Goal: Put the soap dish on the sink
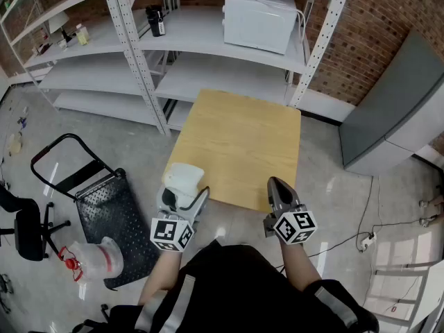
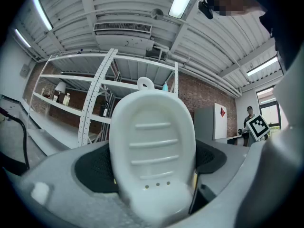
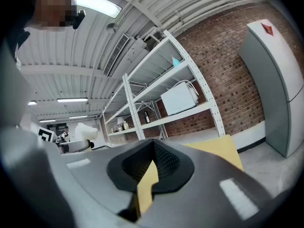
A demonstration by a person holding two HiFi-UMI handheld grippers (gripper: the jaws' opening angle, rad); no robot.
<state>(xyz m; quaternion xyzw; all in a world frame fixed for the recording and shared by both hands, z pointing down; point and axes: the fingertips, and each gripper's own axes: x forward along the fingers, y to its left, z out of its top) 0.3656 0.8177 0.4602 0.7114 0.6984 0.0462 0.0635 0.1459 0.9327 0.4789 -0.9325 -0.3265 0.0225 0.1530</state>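
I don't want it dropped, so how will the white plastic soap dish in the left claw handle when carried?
The white oval plastic soap dish looks moulded and rigid, so it probably won't flex. Its glossy surface could slip in the left claw, which grips its sides. It looks thin-walled, so likely light, though it might pivot if bumped.
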